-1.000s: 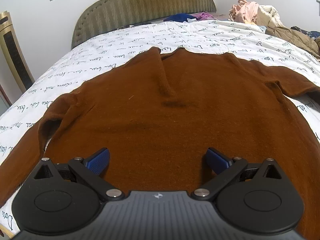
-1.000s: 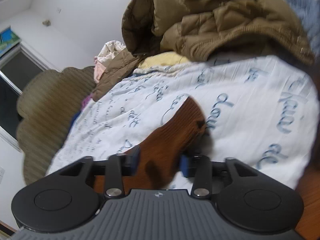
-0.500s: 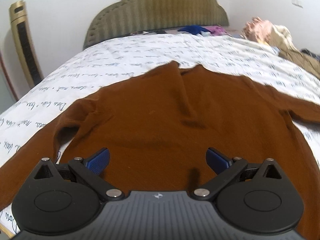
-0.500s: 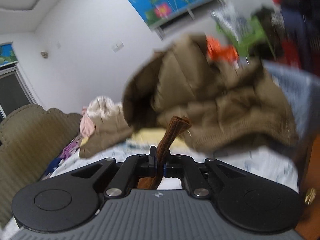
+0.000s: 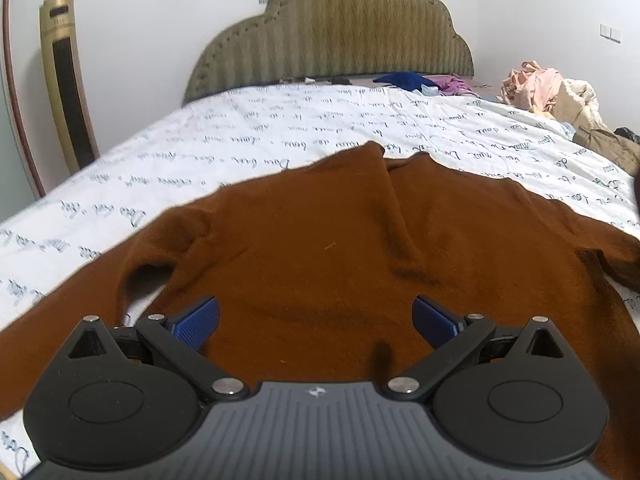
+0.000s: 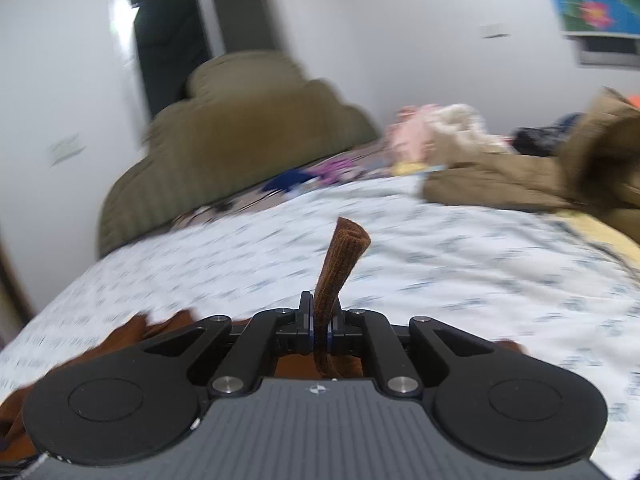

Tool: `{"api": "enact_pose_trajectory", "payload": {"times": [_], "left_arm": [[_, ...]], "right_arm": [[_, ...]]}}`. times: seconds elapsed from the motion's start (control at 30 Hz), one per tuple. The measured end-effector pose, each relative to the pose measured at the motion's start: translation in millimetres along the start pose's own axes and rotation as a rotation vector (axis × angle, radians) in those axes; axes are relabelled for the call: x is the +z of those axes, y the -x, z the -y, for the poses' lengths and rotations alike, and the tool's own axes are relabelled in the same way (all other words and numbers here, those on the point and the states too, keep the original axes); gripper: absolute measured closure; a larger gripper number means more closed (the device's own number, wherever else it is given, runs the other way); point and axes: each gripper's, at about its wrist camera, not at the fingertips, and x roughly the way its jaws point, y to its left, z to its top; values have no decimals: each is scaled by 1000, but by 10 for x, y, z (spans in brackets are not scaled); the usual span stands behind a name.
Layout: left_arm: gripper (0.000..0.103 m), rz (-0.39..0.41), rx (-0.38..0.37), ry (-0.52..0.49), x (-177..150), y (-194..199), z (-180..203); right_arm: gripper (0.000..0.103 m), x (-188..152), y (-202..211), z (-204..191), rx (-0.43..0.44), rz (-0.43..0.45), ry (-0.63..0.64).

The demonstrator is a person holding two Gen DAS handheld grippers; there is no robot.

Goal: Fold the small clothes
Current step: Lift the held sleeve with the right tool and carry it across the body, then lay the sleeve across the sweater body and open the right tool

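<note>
A brown knit sweater (image 5: 320, 256) lies spread flat on the bed, neck toward the headboard, its left sleeve running out to the lower left. My left gripper (image 5: 316, 320) is open and empty, hovering low over the sweater's body. My right gripper (image 6: 320, 320) is shut on the sweater's ribbed sleeve cuff (image 6: 340, 264), which sticks up between the pads, lifted above the bed. More brown fabric (image 6: 132, 336) shows under the right gripper at the left.
The bed has a white sheet with script print (image 5: 248, 136) and an olive padded headboard (image 5: 336, 36). Clothes are piled at the far right (image 5: 548, 88), with a brown padded jacket (image 6: 532, 176). A gold tower fan (image 5: 68, 92) stands at the left of the bed.
My right gripper closed on the sleeve cuff, lifted it and swung left toward the headboard. My left gripper stayed open, and its view now reaches further up the headboard and wall.
</note>
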Motion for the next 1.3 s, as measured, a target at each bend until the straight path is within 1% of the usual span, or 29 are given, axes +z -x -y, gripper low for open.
{"api": "enact_pose_trajectory", "payload": {"times": [0.13,0.23,0.4,0.5,0.7,0.87,1.0,1.1,1.3], "left_arm": [[0,-9,4,-6,-27,-37,-15],[0,-13,15,-16,-45,-57,-9],[0,-35,27,-25,-71,-104,-20],[0,-49,31,-23,-81,-134,-31],[0,-52,42,-23,-104,-135,-54],[0,-58,42,-22,-119,-131,-80],[0,-56,44,-18,-136,-115,-116],[0,-59,44,-7,-152,-109,-143],[0,-61,38,1,-187,-82,-176]], "right_arm": [[92,-49,-197,-426,68,-50,80],[92,-130,-284,-700,109,-93,99],[92,-218,-472,-962,152,-151,113],[92,-273,-596,-1101,157,-168,134],[92,-302,-772,-1336,170,-190,167],[92,-327,-851,-1646,223,-191,212],[92,-347,-921,-1898,283,-210,220],[92,-368,-947,-2085,318,-213,249],[92,-411,-991,-2295,386,-242,255]]}}
